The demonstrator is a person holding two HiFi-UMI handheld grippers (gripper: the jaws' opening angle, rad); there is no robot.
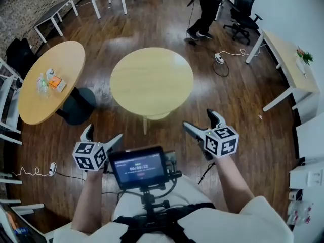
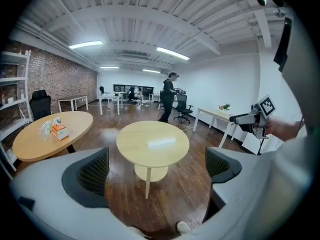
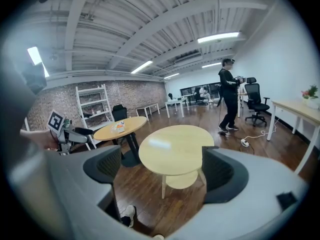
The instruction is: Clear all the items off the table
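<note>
- Head view: we hold the left gripper (image 1: 105, 131) and right gripper (image 1: 197, 118) low and level before the body, both aimed at the near round bench (image 1: 152, 80). To us this reads as a ready or rest pose, not a reach.
- Left gripper view: jaws spread wide, with nothing between them but floor and the near bench beyond.
- Right gripper view: the same, jaws wide apart with nothing held.
- Near round bench: the pale wood top is bare, with only ceiling-light glare on it.
- Items we can see: an orange-and-white box (image 1: 56, 83) and a clear plastic item (image 1: 42, 83), perhaps a bottle. They are clustered on the second round bench (image 1: 63, 57) to our left, well apart from both grippers.
- Judgement: either the near bench is the one meant and lies clear, or the left bench is meant and carries its load. We cannot tell which.
- Writing: the chest-mounted monitor (image 1: 138, 166) shows a white timer readout that looks like 00:00:22, but it is soft.
- Box print is too small to read. The marker cubes (image 1: 221, 140) bear black-and-white squares and no words.
- Person (image 1: 205, 9) stands far off by the office chairs, away from both benches.
</note>
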